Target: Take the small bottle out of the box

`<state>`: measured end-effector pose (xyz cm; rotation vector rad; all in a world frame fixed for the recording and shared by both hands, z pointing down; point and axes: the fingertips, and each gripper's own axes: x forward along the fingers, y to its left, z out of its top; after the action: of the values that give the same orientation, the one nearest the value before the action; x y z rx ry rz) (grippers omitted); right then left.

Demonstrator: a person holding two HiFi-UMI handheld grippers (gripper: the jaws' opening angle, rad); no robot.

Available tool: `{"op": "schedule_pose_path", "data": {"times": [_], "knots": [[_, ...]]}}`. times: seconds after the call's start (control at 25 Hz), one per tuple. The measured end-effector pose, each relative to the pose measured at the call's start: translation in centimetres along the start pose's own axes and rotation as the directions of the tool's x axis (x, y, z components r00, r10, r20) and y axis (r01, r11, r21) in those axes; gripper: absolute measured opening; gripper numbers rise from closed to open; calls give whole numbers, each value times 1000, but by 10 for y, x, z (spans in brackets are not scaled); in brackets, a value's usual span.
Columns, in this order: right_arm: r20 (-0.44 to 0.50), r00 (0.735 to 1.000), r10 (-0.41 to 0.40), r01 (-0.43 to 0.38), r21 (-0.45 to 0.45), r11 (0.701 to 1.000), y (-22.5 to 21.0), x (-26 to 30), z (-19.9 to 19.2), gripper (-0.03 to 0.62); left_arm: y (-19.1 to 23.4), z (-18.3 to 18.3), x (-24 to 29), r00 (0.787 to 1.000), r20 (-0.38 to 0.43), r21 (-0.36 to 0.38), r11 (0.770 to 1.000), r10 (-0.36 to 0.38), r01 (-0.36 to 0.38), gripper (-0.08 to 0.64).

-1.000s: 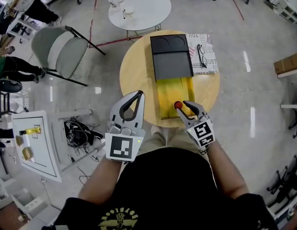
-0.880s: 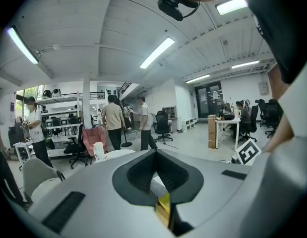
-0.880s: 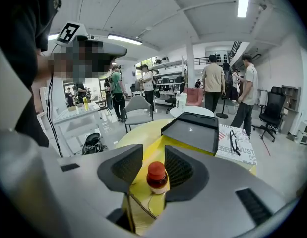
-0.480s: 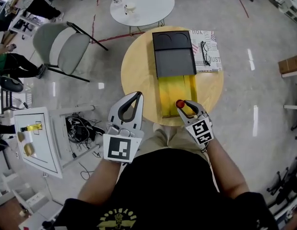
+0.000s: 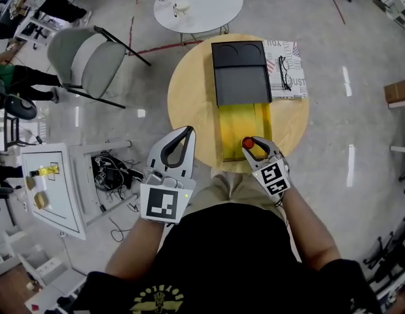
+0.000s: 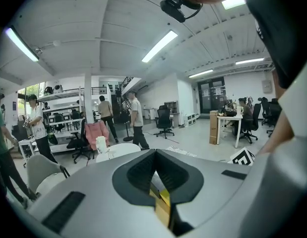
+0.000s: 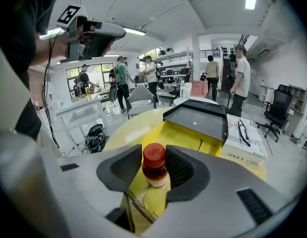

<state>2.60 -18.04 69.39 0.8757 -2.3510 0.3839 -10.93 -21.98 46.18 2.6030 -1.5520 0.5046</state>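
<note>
A small bottle (image 5: pixel 246 143) with a red cap (image 7: pixel 154 156) stands at the near end of the open yellow box (image 5: pixel 236 120). A black lid (image 5: pixel 240 74) covers the box's far half. My right gripper (image 5: pixel 254 144) reaches over the table's near edge. Its jaws have just been opening and now sit either side of the cap with thin gaps, not pressing on it. My left gripper (image 5: pixel 187 131) hovers left of the table, off its edge, shut with nothing in it. In the left gripper view its tips (image 6: pixel 155 152) meet.
The box lies on a round wooden table (image 5: pixel 189 97). Beside the lid is a printed book with glasses on it (image 5: pixel 290 67). A white round table (image 5: pixel 199 5) stands beyond, a grey folding chair (image 5: pixel 91 61) to the left, and a white cabinet (image 5: pixel 55 188) at lower left.
My right gripper has sunk a little around the bottle's cap and its jaws have spread. The left gripper has stayed where it was.
</note>
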Motion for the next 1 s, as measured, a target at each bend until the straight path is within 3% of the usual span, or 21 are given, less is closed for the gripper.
{"op": "schedule_pose_path", "data": {"times": [0.48, 0.72, 1.0], "knots": [[-40, 999, -18, 14, -92, 996, 0, 7, -9, 158, 9, 14, 0, 999, 30, 9, 1000, 19, -20, 14], [-38, 999, -15, 13, -66, 998, -1, -6, 2, 158, 13, 27, -3, 997, 69, 5, 1000, 20, -20, 14], [-22, 996, -82, 83, 24, 996, -15, -30, 32, 158, 14, 39, -4, 994, 108, 10, 1000, 12, -14, 14]]}}
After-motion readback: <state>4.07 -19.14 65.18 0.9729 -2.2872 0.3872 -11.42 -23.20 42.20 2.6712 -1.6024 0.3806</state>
